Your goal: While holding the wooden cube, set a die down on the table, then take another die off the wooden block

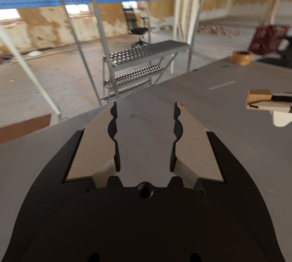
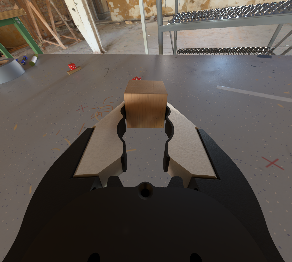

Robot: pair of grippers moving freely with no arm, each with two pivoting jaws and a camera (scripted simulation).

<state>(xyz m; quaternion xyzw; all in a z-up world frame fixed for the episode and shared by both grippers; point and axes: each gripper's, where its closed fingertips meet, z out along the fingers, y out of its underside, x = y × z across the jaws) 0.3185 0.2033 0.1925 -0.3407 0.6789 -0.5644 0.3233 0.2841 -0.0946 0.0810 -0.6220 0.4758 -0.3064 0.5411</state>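
My right gripper (image 2: 145,105) is shut on a wooden cube (image 2: 145,104) and holds it above the grey table (image 2: 205,127). The cube also shows in the left wrist view (image 1: 259,100), far right, with the right gripper's fingers (image 1: 267,106) on it. A red die (image 2: 136,78) lies on the table just beyond the cube. In the left wrist view it peeks out (image 1: 182,105) behind my right fingertip. A second red die (image 2: 72,66) sits on a small flat wooden block (image 2: 74,70) at the far left. My left gripper (image 1: 145,104) is open and empty above the table.
A brown tape roll (image 1: 241,59) stands at the table's far right. A grey tape roll (image 2: 9,69), a blue battery (image 2: 24,60) and a white-green tube (image 2: 33,59) lie at the far left. Metal steps (image 1: 139,71) stand beyond the table's edge.
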